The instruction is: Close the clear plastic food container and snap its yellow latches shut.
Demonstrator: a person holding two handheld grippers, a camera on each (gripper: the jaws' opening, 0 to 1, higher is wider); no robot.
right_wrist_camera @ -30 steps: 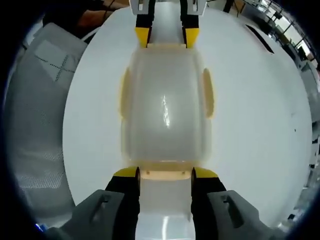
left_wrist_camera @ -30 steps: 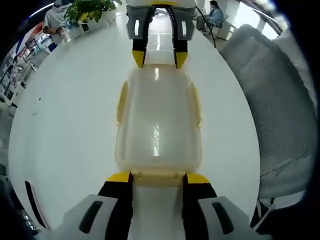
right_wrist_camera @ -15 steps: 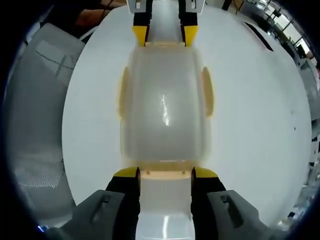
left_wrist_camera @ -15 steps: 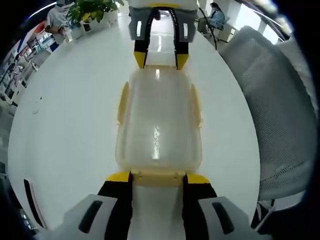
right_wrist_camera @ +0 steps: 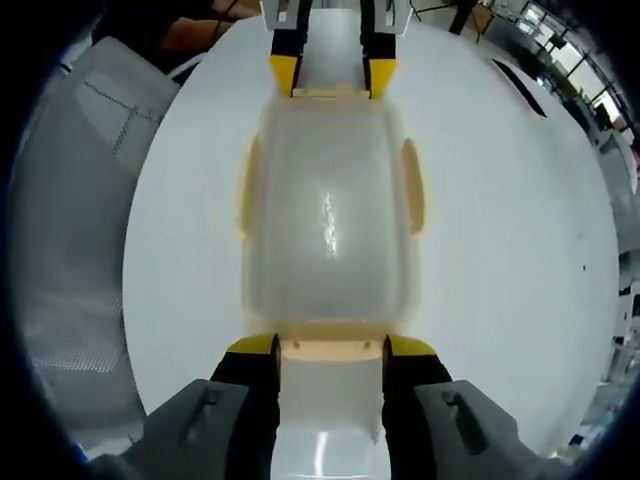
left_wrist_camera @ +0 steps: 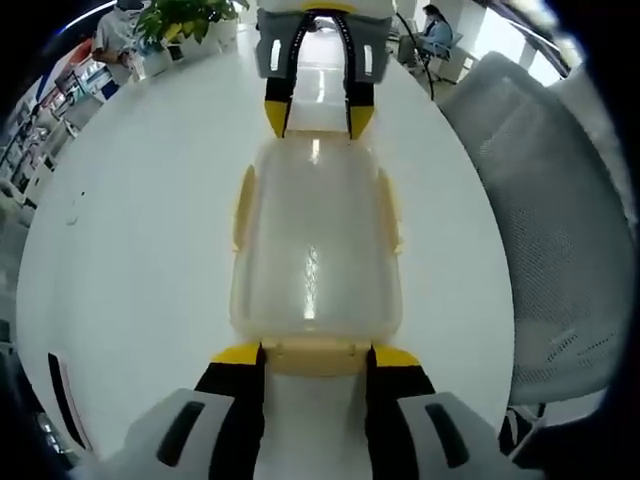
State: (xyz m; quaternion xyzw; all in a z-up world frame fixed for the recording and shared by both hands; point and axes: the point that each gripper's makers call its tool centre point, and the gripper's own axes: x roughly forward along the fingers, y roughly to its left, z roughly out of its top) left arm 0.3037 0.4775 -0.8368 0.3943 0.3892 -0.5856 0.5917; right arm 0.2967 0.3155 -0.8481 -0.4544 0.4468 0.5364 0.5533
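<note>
The container (left_wrist_camera: 315, 245) lies lid-down-closed on the white tabletop (left_wrist_camera: 140, 220), held lengthwise between my two grippers, one at each short end. Its yellow side latches (left_wrist_camera: 241, 205) sit flat against the long walls. In the left gripper view, my left gripper (left_wrist_camera: 315, 357) has its fingers (left_wrist_camera: 237, 353) spread to either side of the near end latch (left_wrist_camera: 315, 355), tips touching the container's edge. At the far end my right gripper (left_wrist_camera: 317, 118) stands the same way, its yellow tips on the far rim. In the right gripper view the picture mirrors: right gripper (right_wrist_camera: 331, 347) spread about its own end latch (right_wrist_camera: 331, 347), left gripper (right_wrist_camera: 331, 75) at the far end of the container (right_wrist_camera: 330, 215).

Around it, a grey mesh chair (left_wrist_camera: 545, 200) stands just beside the tabletop, a plant (left_wrist_camera: 180, 20) sits at the far edge, and people (left_wrist_camera: 430, 30) are well beyond. Nothing lies between my fingers and the latches.

Against half a second ago, almost nothing differs: container and both grippers keep their places, and the views have only shifted slightly.
</note>
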